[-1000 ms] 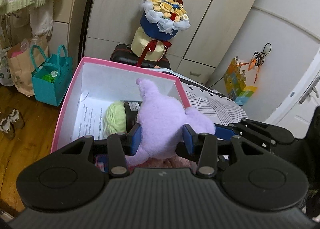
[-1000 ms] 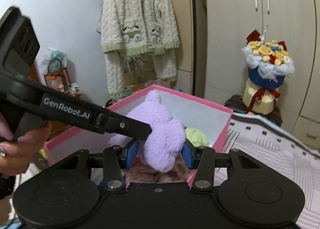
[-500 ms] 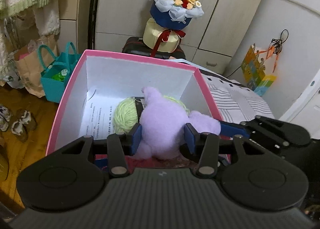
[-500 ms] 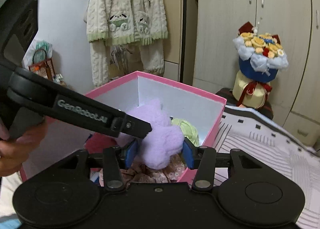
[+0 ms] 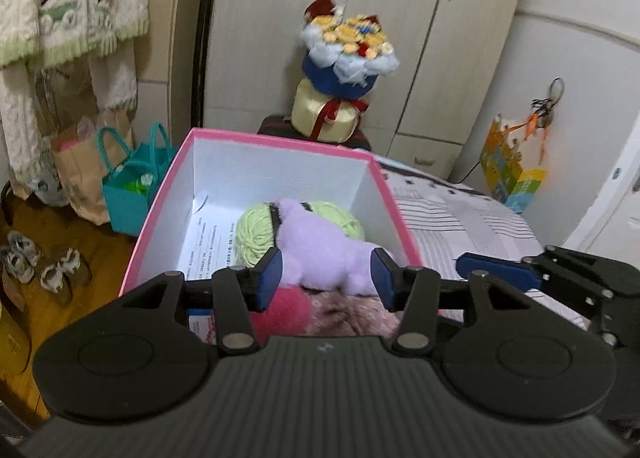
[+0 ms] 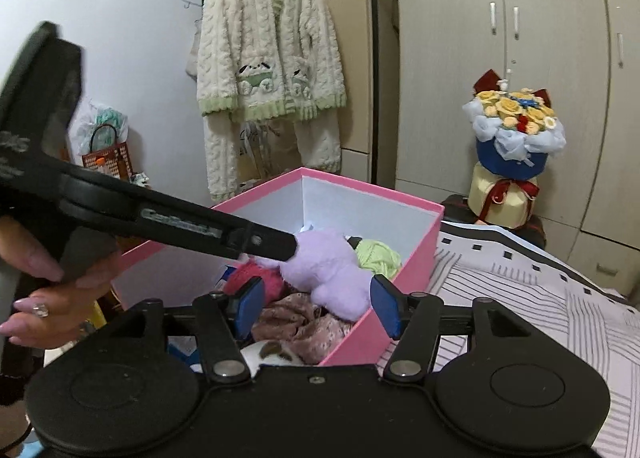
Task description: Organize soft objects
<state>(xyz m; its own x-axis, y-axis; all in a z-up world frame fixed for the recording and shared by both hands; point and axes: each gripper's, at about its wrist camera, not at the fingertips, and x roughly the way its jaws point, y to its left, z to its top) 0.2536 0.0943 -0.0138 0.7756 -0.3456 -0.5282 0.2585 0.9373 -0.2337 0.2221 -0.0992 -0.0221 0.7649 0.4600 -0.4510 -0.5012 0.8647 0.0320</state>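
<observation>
Pink box [image 5: 152, 217], lilac plush [image 5: 320, 246], green yarn [image 5: 256, 234]

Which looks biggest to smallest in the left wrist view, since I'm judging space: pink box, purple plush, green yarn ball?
1. pink box, clearly the largest.
2. purple plush.
3. green yarn ball, partly hidden behind the plush, so this last ranking is unsure.

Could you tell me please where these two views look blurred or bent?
Left wrist view: motion blur smears the knitted flower bouquet and wardrobe; fisheye bows the door edges. Right wrist view: sharper, but the left claw body is smeared, and the white fluffy cardigan leans.
</observation>
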